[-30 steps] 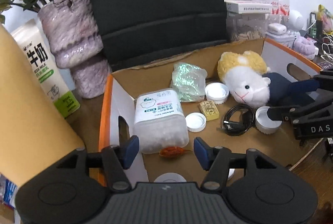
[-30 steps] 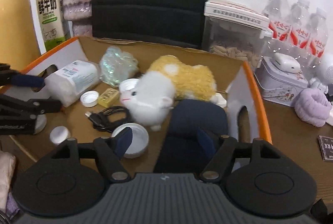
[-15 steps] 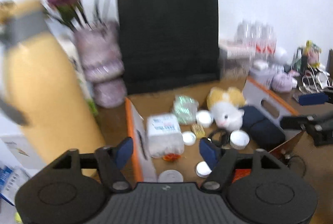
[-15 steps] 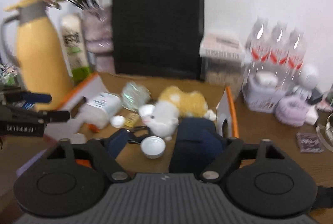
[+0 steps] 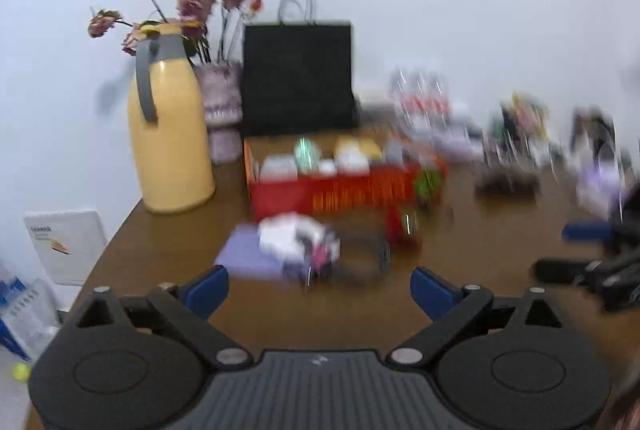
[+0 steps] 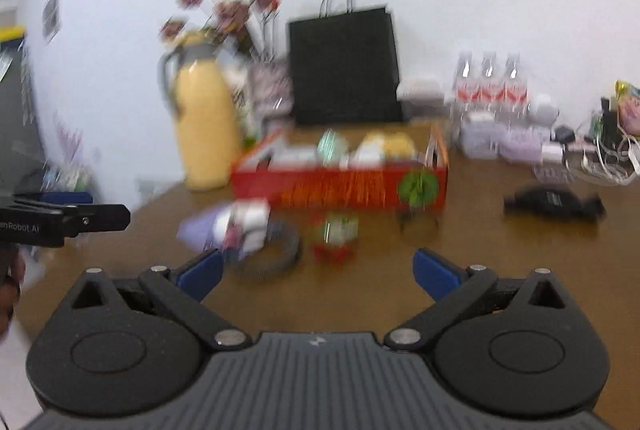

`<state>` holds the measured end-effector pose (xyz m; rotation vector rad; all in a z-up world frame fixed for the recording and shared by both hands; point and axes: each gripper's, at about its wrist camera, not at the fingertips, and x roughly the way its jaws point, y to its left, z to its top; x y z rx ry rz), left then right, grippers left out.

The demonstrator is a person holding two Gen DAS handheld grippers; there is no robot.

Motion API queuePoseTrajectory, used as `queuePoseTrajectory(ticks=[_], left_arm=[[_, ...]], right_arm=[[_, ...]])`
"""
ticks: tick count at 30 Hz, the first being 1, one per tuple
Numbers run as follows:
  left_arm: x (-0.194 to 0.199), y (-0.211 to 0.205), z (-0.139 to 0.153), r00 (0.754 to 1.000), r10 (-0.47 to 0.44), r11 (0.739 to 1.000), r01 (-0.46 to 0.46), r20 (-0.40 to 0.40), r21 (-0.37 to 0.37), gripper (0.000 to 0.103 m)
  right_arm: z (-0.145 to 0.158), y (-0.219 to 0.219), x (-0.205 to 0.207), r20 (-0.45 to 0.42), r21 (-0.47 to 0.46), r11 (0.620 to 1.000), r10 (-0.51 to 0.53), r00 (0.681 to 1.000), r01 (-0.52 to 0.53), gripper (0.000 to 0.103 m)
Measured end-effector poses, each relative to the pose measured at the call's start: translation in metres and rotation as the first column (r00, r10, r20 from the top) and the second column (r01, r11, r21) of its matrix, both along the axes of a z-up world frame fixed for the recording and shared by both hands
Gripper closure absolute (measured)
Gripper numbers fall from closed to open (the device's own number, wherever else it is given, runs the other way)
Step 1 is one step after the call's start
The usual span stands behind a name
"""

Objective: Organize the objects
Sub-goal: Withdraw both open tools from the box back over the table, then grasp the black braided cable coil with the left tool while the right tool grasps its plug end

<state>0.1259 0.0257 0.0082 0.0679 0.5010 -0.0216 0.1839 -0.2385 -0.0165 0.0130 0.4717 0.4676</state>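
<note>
1. In the right wrist view, white letters on the side of the left tool (image 6: pixel 66 220) read "enRobot AI". The start of the word is cut off at the picture's edge.
2. The red box (image 6: pixel 340 186) has yellow marks on its front, too blurred to read.
3. The bottles (image 6: pixel 488 86) have red labels, too blurred to read.
4. The white board (image 5: pixel 66 244) has small print, too tiny to read.

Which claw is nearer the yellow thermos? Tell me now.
Left, as far as the blur allows. The left claw hangs open over the table in front of the yellow thermos, slightly to its right. The right claw, also open, sits farther right, facing the red box.
</note>
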Motion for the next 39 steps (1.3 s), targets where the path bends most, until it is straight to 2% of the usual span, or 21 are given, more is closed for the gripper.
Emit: queuePoseTrajectory(ticks=[2, 3, 4, 6, 9, 14, 19, 22, 25, 26, 28, 31, 33, 34, 36, 37, 38, 39], left_arm=[[-0.023, 0.002, -0.006, 1.000, -0.006, 0.998, 0.007, -0.018, 0.056, 0.005], [-0.030, 0.006, -0.007, 1.000, -0.005, 0.998, 0.006, -0.019, 0.060, 0.005], [-0.035, 0.009, -0.007, 1.000, 0.004, 0.999, -0.003, -0.019, 0.050, 0.005], [-0.030, 0.015, -0.004, 1.000, 0.020, 1.000, -0.020, -0.006, -0.001, 0.002], [-0.008, 0.011, -0.010, 0.999, 0.037, 0.999, -0.038, -0.010, -0.032, 0.002], [0.026, 0.001, -0.025, 0.999, 0.003, 0.999, -0.005, -0.034, -0.037, 0.002], [0.073, 0.008, -0.037, 0.995, 0.052, 0.995, -0.059, -0.080, -0.087, 0.004], [0.111, 0.008, -0.045, 0.990, 0.090, 0.986, -0.104, -0.108, -0.129, 0.017], [0.147, 0.002, -0.055, 0.988, 0.085, 0.987, -0.101, -0.127, -0.126, 0.031], [0.158, -0.001, -0.059, 0.986, 0.073, 0.987, -0.093, -0.152, -0.129, 0.038], [0.177, -0.003, -0.067, 0.977, 0.064, 0.987, -0.092, -0.204, -0.134, 0.043], [0.181, -0.006, -0.071, 0.976, 0.084, 0.988, -0.108, -0.199, -0.114, 0.054], [0.178, -0.008, -0.071, 0.978, 0.096, 0.988, -0.116, -0.186, -0.102, 0.072], [0.175, -0.009, -0.071, 0.978, 0.121, 0.985, -0.139, -0.171, -0.098, 0.078], [0.172, -0.013, -0.072, 0.982, 0.120, 0.987, -0.134, -0.147, -0.089, 0.079], [0.173, -0.016, -0.073, 0.984, 0.106, 0.990, -0.118, -0.146, -0.077, 0.079], [0.176, -0.019, -0.076, 0.983, 0.092, 0.993, -0.102, -0.158, -0.057, 0.078], [0.180, -0.023, -0.080, 0.984, 0.080, 0.996, -0.086, -0.158, -0.030, 0.076]], right_arm=[[-0.005, -0.011, -0.025, -0.039, -0.086, 0.995, 0.049, 0.998, -0.052, 0.000], [-0.005, -0.016, -0.037, -0.053, -0.143, 0.987, 0.064, 0.997, -0.071, 0.000], [-0.001, -0.021, -0.048, -0.056, -0.200, 0.977, 0.067, 0.996, -0.077, 0.000], [0.008, -0.027, -0.059, -0.032, -0.258, 0.964, 0.058, 0.998, -0.064, 0.000], [0.013, -0.024, -0.045, 0.016, -0.225, 0.974, 0.032, 0.999, -0.028, 0.000], [-0.006, 0.001, 0.000, -0.007, -0.254, 0.964, -0.087, 0.996, 0.082, 0.000], [-0.022, 0.003, 0.034, -0.028, -0.210, 0.975, -0.082, 0.996, 0.075, 0.000], [-0.032, 0.003, 0.068, -0.035, -0.167, 0.982, -0.092, 0.995, 0.085, 0.000], [-0.043, 0.010, 0.108, -0.090, -0.146, 0.986, -0.097, 0.991, 0.083, 0.000], [-0.045, 0.012, 0.118, -0.095, -0.131, 0.989, -0.077, 0.992, 0.064, 0.000], [-0.048, 0.016, 0.141, -0.087, -0.133, 0.991, -0.022, 0.996, 0.010, 0.000], [-0.048, 0.013, 0.180, -0.061, -0.204, 0.977, -0.067, 0.996, 0.054, 0.000], [-0.049, 0.004, 0.207, -0.084, -0.175, 0.981, -0.094, 0.992, 0.078, 0.000], [-0.053, 0.000, 0.221, -0.097, -0.145, 0.986, -0.100, 0.990, 0.086, 0.000], [-0.066, -0.004, 0.243, -0.131, -0.130, 0.986, -0.119, 0.984, 0.102, 0.005], [-0.074, -0.003, 0.253, -0.152, -0.141, 0.984, -0.131, 0.980, 0.110, 0.016], [-0.078, 0.001, 0.260, -0.179, -0.155, 0.983, -0.129, 0.975, 0.101, 0.022], [-0.076, 0.006, 0.260, -0.146, -0.174, 0.980, -0.124, 0.982, 0.098, 0.023]])
